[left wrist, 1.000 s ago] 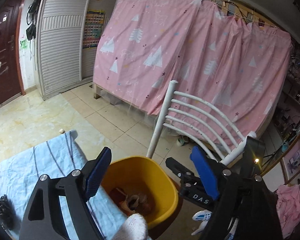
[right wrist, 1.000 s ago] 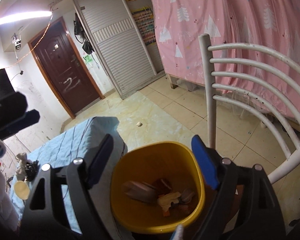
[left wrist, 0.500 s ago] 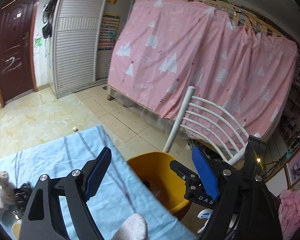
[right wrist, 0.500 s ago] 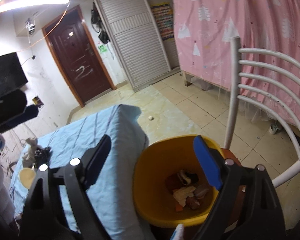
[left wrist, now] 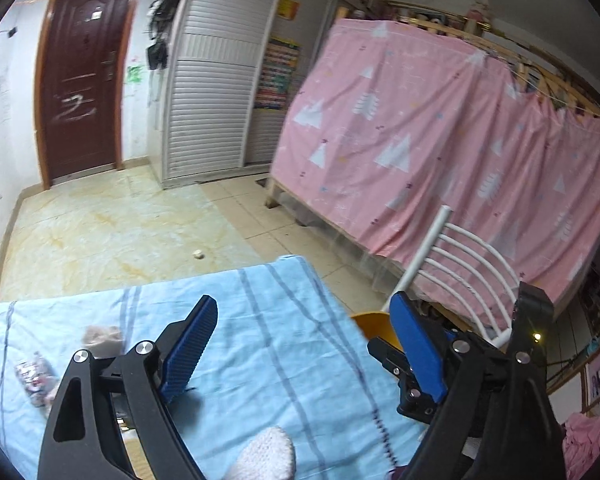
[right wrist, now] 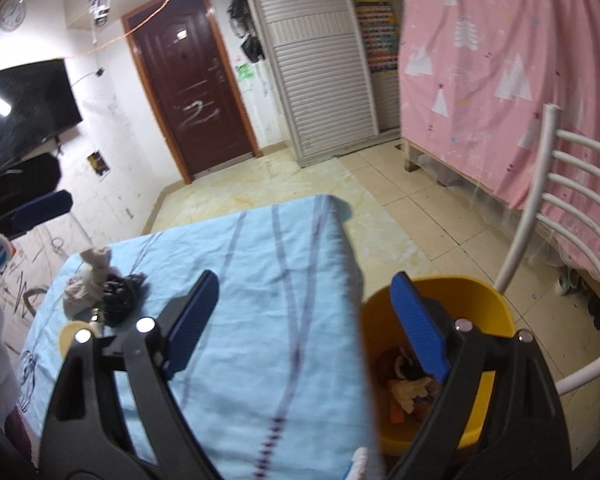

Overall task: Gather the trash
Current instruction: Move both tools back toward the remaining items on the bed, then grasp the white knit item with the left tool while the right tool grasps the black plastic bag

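Both grippers hold nothing, their blue pads spread wide apart. In the left wrist view, the left gripper [left wrist: 300,344] now looks over the blue striped cloth [left wrist: 260,340] on the table, where a second ago the yellow bin [left wrist: 374,324] filled the space between its fingers; only a sliver of bin rim shows now, so the drop looks done and the hands seem to be turning back for more trash. A blurred pale scrap [left wrist: 100,336] and a crinkled wrapper [left wrist: 34,376] lie at the cloth's left end. From the right wrist view, the right gripper [right wrist: 300,316] has swung likewise, yet this camera alone shows inside the bin [right wrist: 440,300], with collected trash [right wrist: 410,388] at the bottom, and a clearer heap of remaining litter [right wrist: 104,292] on the cloth's far left.
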`<move>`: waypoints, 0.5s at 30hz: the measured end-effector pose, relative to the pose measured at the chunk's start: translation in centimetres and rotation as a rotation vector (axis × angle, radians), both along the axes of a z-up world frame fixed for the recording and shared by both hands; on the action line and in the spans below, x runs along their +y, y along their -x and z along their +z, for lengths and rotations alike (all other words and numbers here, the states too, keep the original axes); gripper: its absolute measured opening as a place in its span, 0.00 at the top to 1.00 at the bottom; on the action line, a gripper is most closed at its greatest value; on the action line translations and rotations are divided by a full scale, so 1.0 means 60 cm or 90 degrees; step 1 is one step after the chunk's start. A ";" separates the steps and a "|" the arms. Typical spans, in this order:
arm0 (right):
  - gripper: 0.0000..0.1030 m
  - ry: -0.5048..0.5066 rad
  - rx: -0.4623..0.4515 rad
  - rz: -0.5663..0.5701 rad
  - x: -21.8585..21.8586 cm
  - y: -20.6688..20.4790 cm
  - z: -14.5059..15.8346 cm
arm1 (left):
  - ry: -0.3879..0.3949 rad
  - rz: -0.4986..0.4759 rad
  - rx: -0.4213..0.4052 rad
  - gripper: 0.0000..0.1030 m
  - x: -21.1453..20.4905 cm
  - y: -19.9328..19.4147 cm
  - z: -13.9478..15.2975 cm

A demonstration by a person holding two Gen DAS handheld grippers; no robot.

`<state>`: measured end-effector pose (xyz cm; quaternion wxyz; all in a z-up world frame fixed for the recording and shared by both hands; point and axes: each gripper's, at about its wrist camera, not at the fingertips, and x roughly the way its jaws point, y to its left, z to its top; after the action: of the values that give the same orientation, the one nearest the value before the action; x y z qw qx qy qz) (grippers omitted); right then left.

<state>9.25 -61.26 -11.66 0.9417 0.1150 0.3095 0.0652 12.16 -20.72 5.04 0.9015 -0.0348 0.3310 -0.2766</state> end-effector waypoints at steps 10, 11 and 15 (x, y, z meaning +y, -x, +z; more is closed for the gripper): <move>0.14 0.029 0.022 0.080 0.113 -0.028 0.008 | -0.014 0.081 0.041 0.24 0.115 -0.052 -0.023; 0.14 0.031 0.025 0.087 0.121 -0.031 0.008 | -0.016 0.088 0.050 0.24 0.127 -0.059 -0.028; 0.13 0.046 0.037 0.107 0.154 -0.039 0.003 | -0.019 0.102 0.074 0.24 0.165 -0.080 -0.050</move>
<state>11.59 -52.00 -11.46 0.9270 0.0564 0.3475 0.1292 16.94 -10.81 2.05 0.9003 -0.0635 0.3831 -0.1964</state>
